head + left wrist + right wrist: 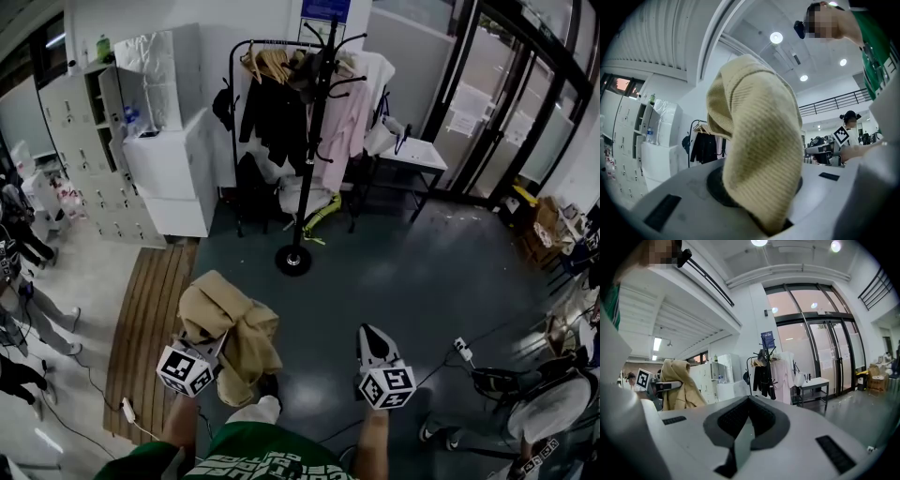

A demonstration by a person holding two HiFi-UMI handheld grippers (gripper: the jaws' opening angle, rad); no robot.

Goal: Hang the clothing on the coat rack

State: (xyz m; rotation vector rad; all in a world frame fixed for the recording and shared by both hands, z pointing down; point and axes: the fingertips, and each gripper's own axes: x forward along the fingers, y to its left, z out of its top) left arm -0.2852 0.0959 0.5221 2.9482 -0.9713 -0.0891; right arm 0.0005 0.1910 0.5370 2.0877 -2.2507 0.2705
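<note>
Your left claw (212,345) is clamped on the beige coat (232,319) at 7 o'clock, your right claw (369,335) at 5 is closed and empty, the rack (314,131) stands at 12.

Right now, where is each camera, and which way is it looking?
Head view: on the person's head, looking down at the coat rack; forearms, left gripper and right gripper show.
Left gripper view: rides that gripper, tilted up toward the ceiling; jaws shut on the beige garment, green shirt shows.
Right gripper view: rides that gripper, facing the coat rack; shut, empty jaws show.
Head and right gripper views share coat rack and beige garment.
</note>
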